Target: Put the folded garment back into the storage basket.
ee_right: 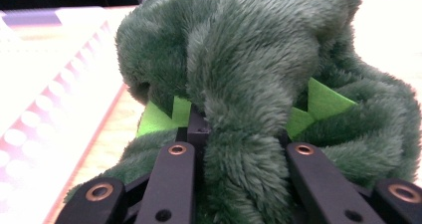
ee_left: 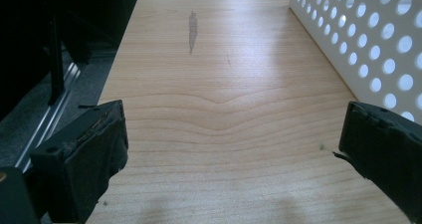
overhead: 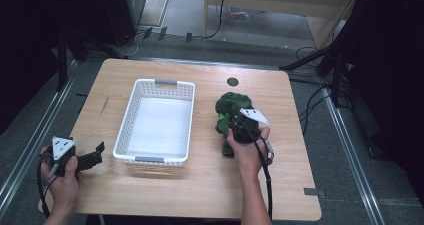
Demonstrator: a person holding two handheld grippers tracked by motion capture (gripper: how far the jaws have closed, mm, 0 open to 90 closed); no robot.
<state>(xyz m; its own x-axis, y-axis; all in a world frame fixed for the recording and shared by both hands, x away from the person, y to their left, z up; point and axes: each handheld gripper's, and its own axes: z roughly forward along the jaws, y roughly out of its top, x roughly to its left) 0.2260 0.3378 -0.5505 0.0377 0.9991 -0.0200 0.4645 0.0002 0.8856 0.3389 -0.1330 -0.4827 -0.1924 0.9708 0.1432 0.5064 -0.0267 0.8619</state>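
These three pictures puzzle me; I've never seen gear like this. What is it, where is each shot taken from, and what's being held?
No robot here: a person holds a two-jaw tool in each hand. The high view looks down on a wooden table. On it sits a white perforated basket with nothing in it. The other two views come from cameras riding on each tool. The left hand-held gripper waits beside the basket, jaws wide apart over bare wood. The right hand-held gripper is closed on a green plush toy, which lies on the table right of the basket.
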